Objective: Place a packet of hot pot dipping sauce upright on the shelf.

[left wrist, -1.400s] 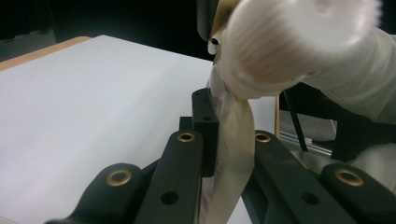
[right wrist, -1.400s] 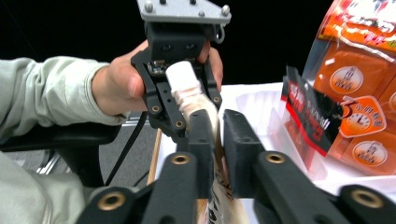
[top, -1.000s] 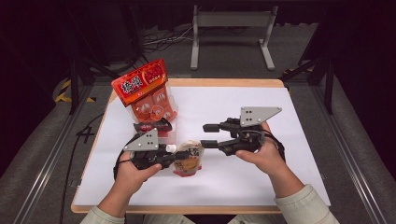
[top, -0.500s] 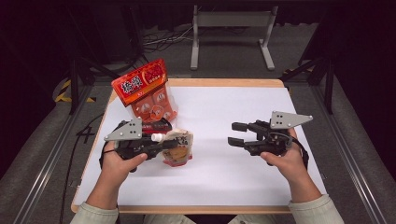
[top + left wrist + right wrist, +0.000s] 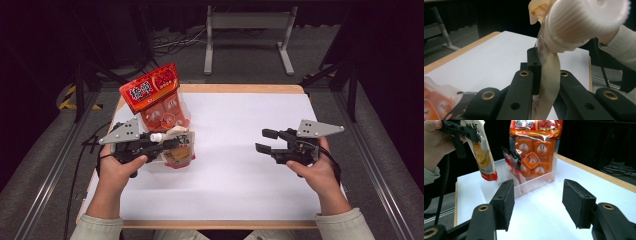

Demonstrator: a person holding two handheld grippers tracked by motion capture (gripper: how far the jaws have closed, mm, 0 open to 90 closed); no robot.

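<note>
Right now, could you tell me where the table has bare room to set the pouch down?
The table is bare between the pouch and the right gripper, and along the near edge. The left rear corner is crowded: the clear bin holds an orange bag.

A large orange snack bag (image 5: 156,100) stands upright in a clear tray (image 5: 534,183) on the white table (image 5: 240,170).
</note>
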